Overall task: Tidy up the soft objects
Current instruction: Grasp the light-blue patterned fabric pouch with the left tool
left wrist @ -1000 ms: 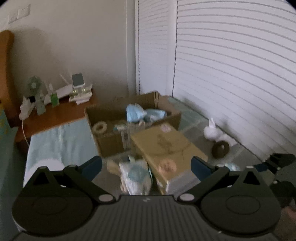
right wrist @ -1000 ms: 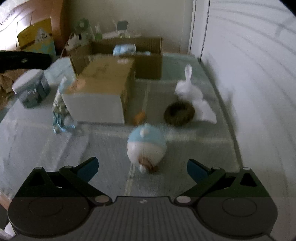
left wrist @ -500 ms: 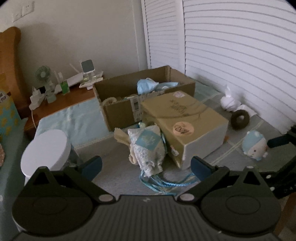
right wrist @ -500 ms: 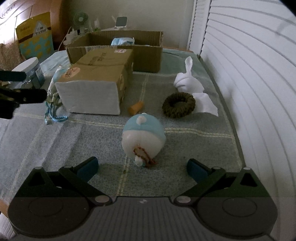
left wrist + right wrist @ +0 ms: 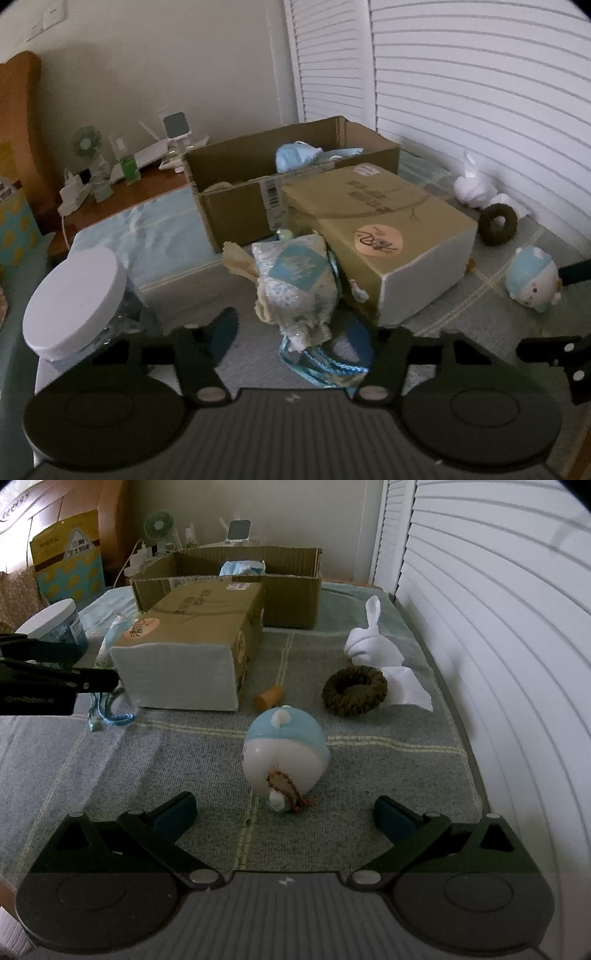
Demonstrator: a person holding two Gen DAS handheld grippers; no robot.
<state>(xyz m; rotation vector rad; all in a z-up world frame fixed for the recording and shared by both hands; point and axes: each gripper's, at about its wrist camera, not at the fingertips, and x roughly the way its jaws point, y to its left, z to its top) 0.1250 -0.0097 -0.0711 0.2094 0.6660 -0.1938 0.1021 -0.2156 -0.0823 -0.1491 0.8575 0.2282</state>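
An open carton point(image 5: 236, 206) stands far back on the bed point(image 5: 147, 768), a closed box point(image 5: 388, 236) just before it. Left of that box lies a blue pouch point(image 5: 299, 284); the left gripper point(image 5: 295, 332) is closing around its lower end, pads not yet pressing. The right gripper point(image 5: 284, 812) is wide, a round plush point(image 5: 286, 753) just ahead.

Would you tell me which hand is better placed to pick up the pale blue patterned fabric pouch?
Left: its closing fingers flank the pale blue patterned fabric pouch. The open right gripper faces the round blue-and-white plush toy.
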